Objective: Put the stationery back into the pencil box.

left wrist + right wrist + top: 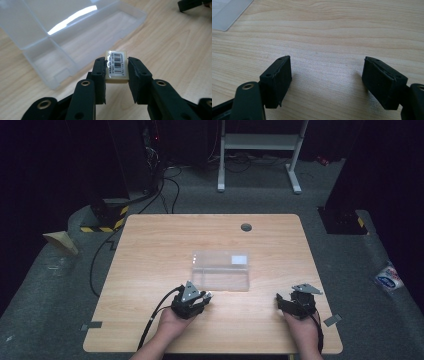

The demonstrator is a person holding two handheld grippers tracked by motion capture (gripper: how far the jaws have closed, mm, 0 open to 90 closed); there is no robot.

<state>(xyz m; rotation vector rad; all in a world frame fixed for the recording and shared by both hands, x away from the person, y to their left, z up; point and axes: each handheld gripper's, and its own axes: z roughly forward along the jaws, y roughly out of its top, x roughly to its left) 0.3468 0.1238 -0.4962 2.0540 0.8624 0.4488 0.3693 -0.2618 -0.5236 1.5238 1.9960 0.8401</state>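
Observation:
A small cream block with a barcode label point(117, 66) is clamped between the two black jaws of my left gripper point(116, 68), held above the table just in front of a clear plastic box point(62, 47) whose lid lies open. In the high view the left gripper point(202, 296) sits at the near left corner of that box point(221, 270). My right gripper point(281, 301) rests over the wood at the near right, and in its own view the right gripper point(325, 80) has its jaws wide apart with bare table between them.
The box has a partition forming a small compartment point(52, 61) at its near end. A round grommet hole point(246, 227) sits near the table's far edge. A corner of the clear box point(229, 12) shows at the upper left of the right gripper view.

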